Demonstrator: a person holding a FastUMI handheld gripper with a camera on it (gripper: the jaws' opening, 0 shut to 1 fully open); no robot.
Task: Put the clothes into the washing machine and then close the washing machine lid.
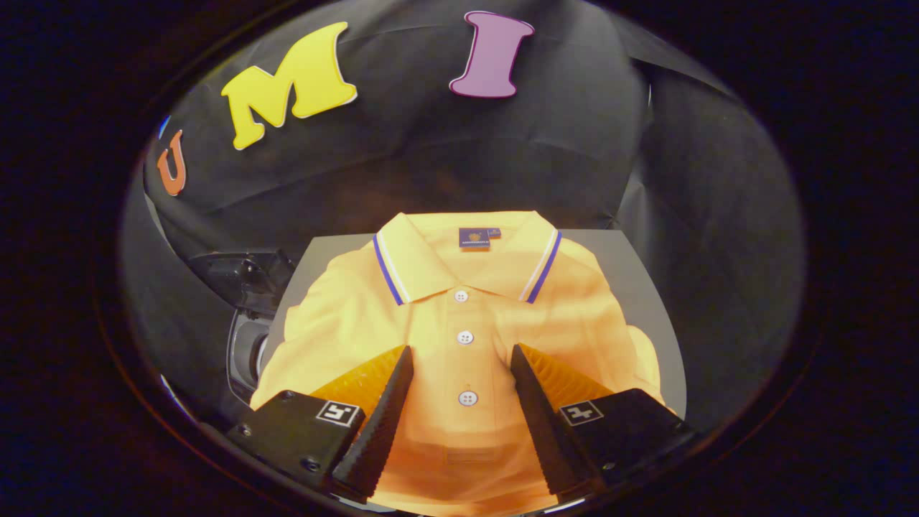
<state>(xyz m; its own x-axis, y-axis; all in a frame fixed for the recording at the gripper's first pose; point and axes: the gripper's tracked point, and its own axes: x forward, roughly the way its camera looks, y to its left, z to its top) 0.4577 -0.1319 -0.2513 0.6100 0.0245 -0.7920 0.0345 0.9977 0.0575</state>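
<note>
A folded yellow-orange polo shirt with a blue-and-white striped collar and three white buttons lies flat on a grey board. My gripper hovers over the shirt's lower front, open, with the button placket showing between the two fingers. Nothing is held. To the left of the board, lower down, part of the washing machine shows, with a dark raised lid above its round opening.
Black cloth walls close in behind the board and on both sides. The board's right edge ends close to the right-hand cloth wall. The machine sits tight against the board's left edge.
</note>
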